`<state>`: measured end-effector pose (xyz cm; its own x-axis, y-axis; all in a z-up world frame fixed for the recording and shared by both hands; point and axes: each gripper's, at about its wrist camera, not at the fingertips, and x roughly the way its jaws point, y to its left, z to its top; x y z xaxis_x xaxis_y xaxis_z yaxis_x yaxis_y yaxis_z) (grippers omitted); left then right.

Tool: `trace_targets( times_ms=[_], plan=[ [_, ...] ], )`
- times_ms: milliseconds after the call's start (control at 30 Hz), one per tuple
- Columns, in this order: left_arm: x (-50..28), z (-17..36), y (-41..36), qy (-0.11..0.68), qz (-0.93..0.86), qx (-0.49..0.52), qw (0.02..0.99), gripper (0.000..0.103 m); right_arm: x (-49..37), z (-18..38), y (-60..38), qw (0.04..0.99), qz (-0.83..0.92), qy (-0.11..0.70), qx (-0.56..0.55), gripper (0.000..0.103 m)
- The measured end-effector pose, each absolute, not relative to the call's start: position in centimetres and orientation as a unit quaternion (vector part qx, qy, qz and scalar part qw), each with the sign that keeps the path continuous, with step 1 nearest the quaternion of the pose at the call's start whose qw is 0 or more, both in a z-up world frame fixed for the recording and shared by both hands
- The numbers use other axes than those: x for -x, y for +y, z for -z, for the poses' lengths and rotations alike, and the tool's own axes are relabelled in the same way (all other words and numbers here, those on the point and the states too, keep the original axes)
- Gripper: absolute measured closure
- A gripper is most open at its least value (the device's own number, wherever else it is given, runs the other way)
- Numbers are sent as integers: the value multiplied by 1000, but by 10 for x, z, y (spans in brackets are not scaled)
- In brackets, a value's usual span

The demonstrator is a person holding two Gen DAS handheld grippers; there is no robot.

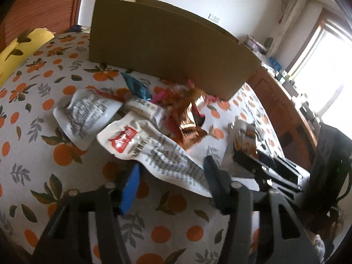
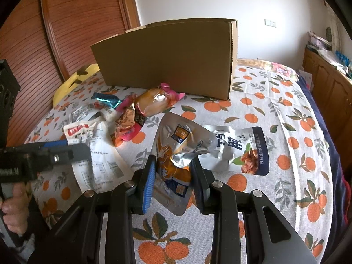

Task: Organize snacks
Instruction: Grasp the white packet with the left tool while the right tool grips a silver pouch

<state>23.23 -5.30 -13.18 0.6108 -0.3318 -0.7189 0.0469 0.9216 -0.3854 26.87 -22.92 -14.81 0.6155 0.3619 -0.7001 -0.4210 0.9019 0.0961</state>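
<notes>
My right tool (image 2: 172, 170) has its two fingers pressed in on a silver and orange snack pouch (image 2: 176, 154), which crumples between the pads while its lower end rests on the bed (image 2: 286, 114) with the orange-print cover. Just beside it on the right, touching it, lies a silver pouch with a dark blue border (image 2: 239, 147).

My left tool (image 1: 170, 176) is spread wide, one finger on each side of the bottom edge of a white pouch with a red label (image 1: 149, 151); the pads are not touching it, and the pouch lies flat on the cover. Another white pouch (image 1: 88, 114) sits crumpled just to its left.

Behind these is a loose heap of small sweets: a teal wrapper (image 1: 137, 87), pink wrappers (image 2: 170, 92) and shiny brown-gold ones (image 1: 189, 121), some overlapping. The heap reaches the foot of a cardboard box (image 2: 167, 61) that stands upright on the bed, its plain side toward me. A yellow pillow (image 1: 19, 48) lies at the far left edge of the bed.
</notes>
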Motion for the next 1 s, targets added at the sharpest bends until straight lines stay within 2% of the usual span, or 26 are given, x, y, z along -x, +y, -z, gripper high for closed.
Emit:
trace_targets(
  times_ms=[67,133,200,267,333,1000],
  plan=[
    [-235,131,-49,422,107,174,883,70,-269,148,-229,898,-218,381,39,73],
    [-236,129,-47,416,103,174,887,81,-268,148,-229,898,-218,381,39,73],
    [-238,130,-44,414,104,176,887,85,-269,148,-229,897,-218,382,38,73],
    [-238,133,-40,415,102,184,885,95,-269,148,-229,897,-218,382,39,73],
    [-239,135,-37,418,105,189,883,100,-268,148,-229,897,-218,382,39,73],
    [-200,81,-41,337,137,90,927,103,-268,149,-228,897,-219,381,40,73]
  ],
)
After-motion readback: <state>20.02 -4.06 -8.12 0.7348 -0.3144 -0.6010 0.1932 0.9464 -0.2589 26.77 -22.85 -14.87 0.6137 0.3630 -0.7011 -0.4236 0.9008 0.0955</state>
